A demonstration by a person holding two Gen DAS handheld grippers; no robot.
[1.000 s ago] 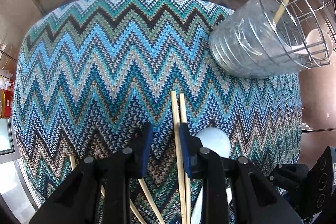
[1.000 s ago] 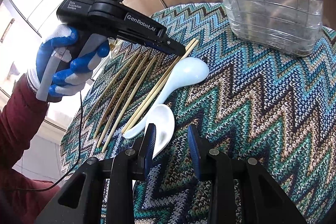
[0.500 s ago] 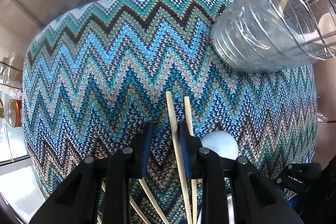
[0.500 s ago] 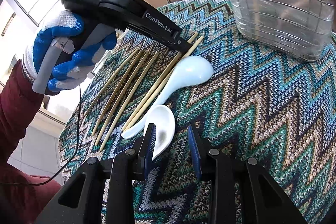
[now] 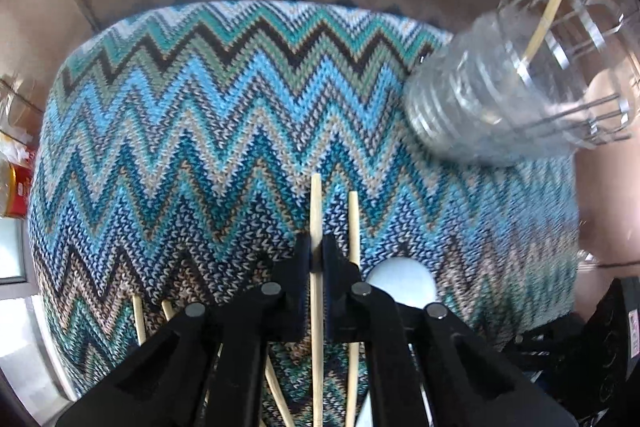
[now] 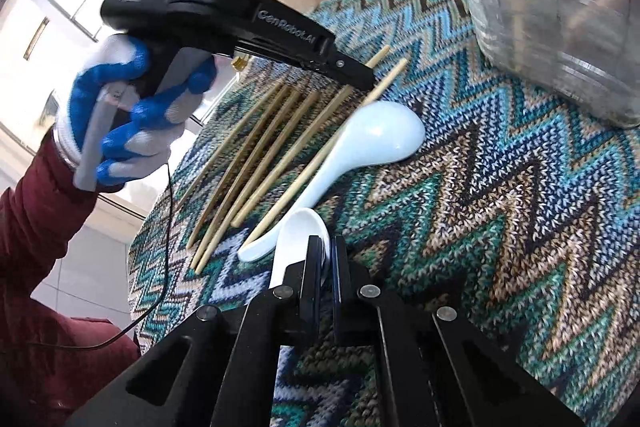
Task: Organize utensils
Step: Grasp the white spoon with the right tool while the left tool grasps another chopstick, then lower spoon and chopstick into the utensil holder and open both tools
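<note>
Left wrist view: left gripper [image 5: 316, 255] pinches one chopstick [image 5: 316, 211]; right gripper [image 6: 327, 259] clamps a spoon [image 6: 300, 239]; lift both level toward the rack [image 5: 520, 99].

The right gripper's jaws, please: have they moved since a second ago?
Yes. The right gripper has just been closing and is now shut on the near white spoon, which lies beside the larger spoon as before.

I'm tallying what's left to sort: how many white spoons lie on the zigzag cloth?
2. A larger spoon lies beside the chopsticks; a smaller spoon sits nearer, pinched in the right tongs. More may hide in the blurred wire holder.
</note>
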